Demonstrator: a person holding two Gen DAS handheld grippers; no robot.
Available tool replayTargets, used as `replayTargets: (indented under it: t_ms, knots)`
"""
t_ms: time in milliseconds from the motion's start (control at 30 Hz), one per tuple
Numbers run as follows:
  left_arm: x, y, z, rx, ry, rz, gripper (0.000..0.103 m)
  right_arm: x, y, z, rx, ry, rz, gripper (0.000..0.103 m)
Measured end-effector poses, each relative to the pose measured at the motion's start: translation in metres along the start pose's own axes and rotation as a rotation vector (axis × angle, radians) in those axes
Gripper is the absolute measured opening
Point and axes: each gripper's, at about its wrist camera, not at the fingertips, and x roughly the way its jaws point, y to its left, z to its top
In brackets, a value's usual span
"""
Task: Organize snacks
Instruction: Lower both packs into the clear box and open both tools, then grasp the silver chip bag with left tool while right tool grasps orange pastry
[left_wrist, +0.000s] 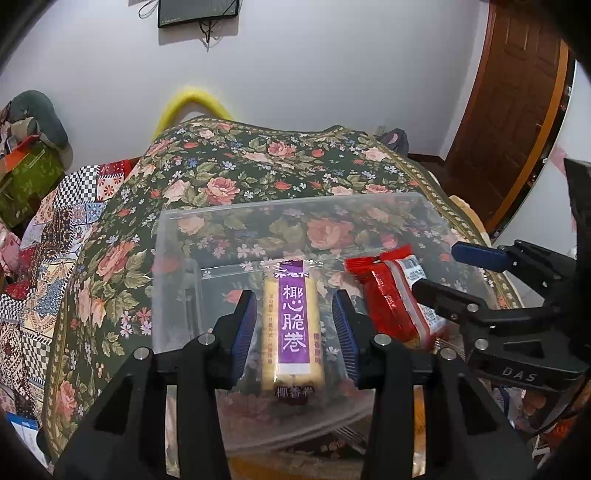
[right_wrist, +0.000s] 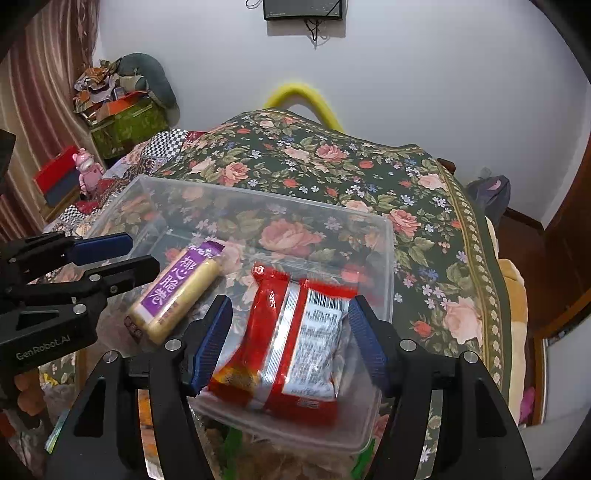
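Note:
A clear plastic box stands on the floral cloth. My left gripper reaches into it from the near side. Its blue pads are shut on a yellow roll snack with a purple label, which points away from me. In the right wrist view the same roll lies slanted at the box's left, by the left gripper. My right gripper is shut on a red snack packet, barcode side up, tilted over the near rim of the box. In the left wrist view this packet hangs beside the right gripper.
The floral cloth covers a rounded table. A yellow curved thing rises behind it. Checkered fabric and cluttered boxes lie to the left, a wooden door to the right. More snack wrappers show under the box's near edge.

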Motion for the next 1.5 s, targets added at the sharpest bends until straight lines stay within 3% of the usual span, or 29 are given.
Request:
replayTargets:
  t_ms: [367,500,633,767,1167,1500]
  knots:
    - [-0.067,-0.004,-0.011,0.022,-0.086,0.004,0.049,-0.057,0.003,-0.009,0.009,-0.108,-0.006,0.065]
    - [-0.092,-0.005,-0.024,0.032,-0.099,0.005,0.051,-0.085,0.001,-0.020,0.022,-0.147,-0.001,0.065]
    - [-0.113,-0.003,-0.042,0.027,-0.107,0.012,0.063,-0.105,0.000,-0.035,0.034,-0.172,-0.007,0.065]
    - [-0.124,0.002,-0.062,0.020,-0.093,0.020,0.063,-0.116,0.004,-0.051,0.044,-0.174,-0.009,0.065]
    - [-0.121,0.022,-0.130,-0.004,0.024,0.037,0.067,-0.115,0.019,-0.099,0.088,-0.125,0.014,0.065]
    - [-0.088,0.031,-0.173,0.020,0.120,0.021,0.071,-0.087,0.036,-0.127,0.092,-0.036,0.061,0.065]
